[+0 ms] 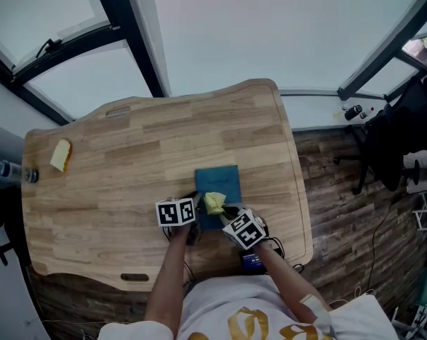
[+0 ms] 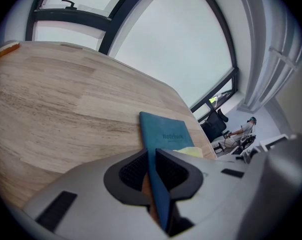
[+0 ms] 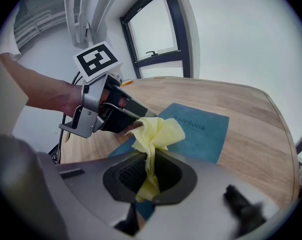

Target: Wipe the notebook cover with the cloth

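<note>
We are clamping the left hand-held gripper [image 2: 152, 169] on the near edge of the notebook [image 1: 219, 183], which is lying mid-right on the desk [image 1: 128, 161]. The right hand-held gripper [image 3: 149, 171] is pinching the cloth [image 3: 158, 131] over its near end. Risk: a hard wipe may be tugging the notebook free, or the cloth out.

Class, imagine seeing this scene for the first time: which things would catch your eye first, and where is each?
The teal notebook lies on the wooden table, toward the person's side, with its near edge clamped in the left gripper. A bright yellow cloth, pinched in the right gripper, bunches over the notebook's cover.
</note>
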